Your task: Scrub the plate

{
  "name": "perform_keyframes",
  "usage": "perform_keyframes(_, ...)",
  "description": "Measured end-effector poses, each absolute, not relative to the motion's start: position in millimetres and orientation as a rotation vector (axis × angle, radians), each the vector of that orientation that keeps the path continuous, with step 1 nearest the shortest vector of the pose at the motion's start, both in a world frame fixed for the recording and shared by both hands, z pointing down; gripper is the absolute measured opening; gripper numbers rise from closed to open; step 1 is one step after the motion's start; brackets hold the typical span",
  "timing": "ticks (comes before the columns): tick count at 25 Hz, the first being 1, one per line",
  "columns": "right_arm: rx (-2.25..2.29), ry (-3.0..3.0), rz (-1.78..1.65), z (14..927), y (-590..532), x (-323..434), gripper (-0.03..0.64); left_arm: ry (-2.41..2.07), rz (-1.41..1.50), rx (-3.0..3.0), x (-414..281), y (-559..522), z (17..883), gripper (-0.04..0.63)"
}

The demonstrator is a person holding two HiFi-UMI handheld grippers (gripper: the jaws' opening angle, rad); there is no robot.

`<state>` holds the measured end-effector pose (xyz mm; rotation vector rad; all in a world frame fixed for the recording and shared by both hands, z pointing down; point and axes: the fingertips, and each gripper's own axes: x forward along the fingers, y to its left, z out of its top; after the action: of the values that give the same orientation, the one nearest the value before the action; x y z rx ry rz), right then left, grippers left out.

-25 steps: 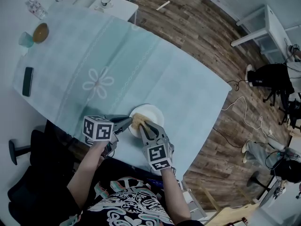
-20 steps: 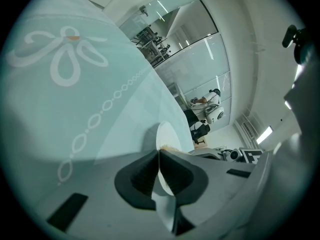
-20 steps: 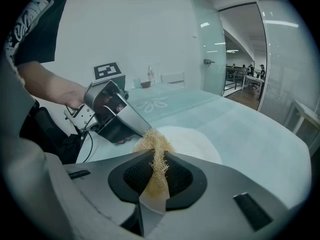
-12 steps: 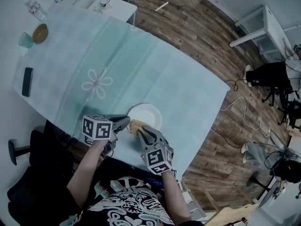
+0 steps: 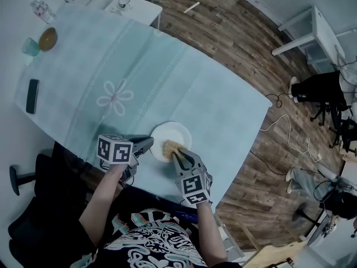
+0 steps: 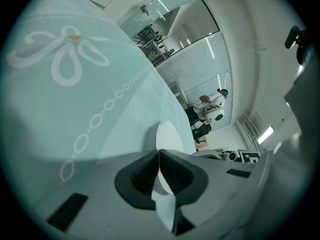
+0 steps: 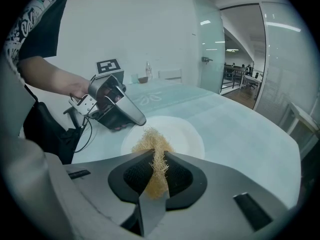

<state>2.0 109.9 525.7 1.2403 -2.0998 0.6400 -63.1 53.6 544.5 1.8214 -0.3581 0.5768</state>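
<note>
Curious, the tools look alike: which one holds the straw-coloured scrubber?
The right gripper: its jaws pinch the scrubber, whereas the left gripper clamps the plate rim.

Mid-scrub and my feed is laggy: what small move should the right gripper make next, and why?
Probably drag the scrubber across the plate toward its far rim. The right gripper pinches it over the near part, most of the plate lies beyond, and the left gripper clamps the rim.

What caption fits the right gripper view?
Right gripper pinches a fibrous scrubber over a white plate; left gripper clamps its rim.
</note>
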Motion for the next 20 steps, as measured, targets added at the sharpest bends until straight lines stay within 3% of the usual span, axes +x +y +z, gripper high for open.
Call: perform_keyframes(20, 1.340, -2.023, 0.610, 524.2, 99.4, 26.8, 0.063, -0.352, 0.576, 1.814, -61.6, 53.1, 542.8, 0.011)
